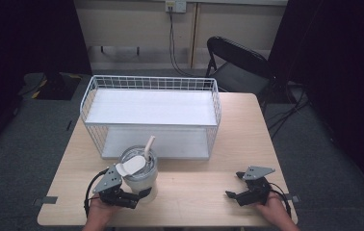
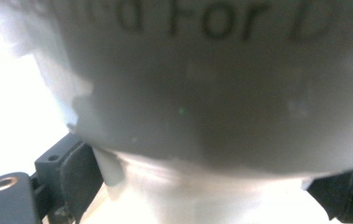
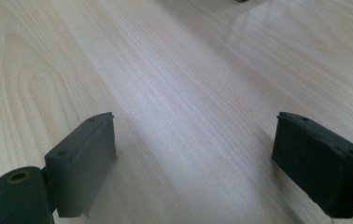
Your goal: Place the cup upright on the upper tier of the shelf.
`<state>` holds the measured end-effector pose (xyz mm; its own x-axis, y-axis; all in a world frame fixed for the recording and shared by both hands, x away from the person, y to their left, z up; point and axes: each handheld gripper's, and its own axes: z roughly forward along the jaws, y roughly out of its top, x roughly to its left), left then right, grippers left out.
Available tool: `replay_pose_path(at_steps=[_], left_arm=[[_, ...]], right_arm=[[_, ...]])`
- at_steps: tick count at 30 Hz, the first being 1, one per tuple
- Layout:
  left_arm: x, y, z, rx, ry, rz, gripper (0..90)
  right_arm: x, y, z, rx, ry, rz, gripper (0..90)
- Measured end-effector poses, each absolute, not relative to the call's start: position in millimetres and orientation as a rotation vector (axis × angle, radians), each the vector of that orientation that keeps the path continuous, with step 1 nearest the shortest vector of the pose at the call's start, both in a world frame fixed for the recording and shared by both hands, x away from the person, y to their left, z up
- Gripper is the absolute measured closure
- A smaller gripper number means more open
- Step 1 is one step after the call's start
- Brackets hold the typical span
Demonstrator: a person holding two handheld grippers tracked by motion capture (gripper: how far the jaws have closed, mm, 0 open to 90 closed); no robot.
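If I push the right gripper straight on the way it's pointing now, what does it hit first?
Probably nothing soon. The right gripper, jaws open and empty, points left across bare table. The tumbler, gripped by the left gripper, stands farther along roughly that line and would likely come first, though depth is unclear.

- The wire shelf rack (image 1: 151, 115) stands on the table (image 1: 209, 192), toward its far edge.
- The lidded tumbler (image 1: 139, 174) stands on the table just in front of the rack's lower shelf, toward the rack's left half; a straw (image 1: 149, 145) rises from its lid.
- The left gripper (image 1: 139, 194) sits in front of the rack, against the tumbler's near side, jaws either side of the tumbler.
- The right gripper (image 1: 234, 185) lies in front of the rack's right end, well apart from the tumbler.
- A folding chair (image 1: 238, 65) stands behind the rack, beyond the table's far right corner.
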<state>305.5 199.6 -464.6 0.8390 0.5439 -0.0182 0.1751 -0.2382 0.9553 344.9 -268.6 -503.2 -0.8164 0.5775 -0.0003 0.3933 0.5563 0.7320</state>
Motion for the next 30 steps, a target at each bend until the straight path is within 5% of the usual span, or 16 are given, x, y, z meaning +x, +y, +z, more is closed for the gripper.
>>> replay_pose_path(at_steps=[30], left_arm=[[310.5,218.7,-437.0,1.813,0.626,0.385,9.6]], right_arm=[[344.9,-268.6,-503.2,0.811,2.552,1.111,13.0]])
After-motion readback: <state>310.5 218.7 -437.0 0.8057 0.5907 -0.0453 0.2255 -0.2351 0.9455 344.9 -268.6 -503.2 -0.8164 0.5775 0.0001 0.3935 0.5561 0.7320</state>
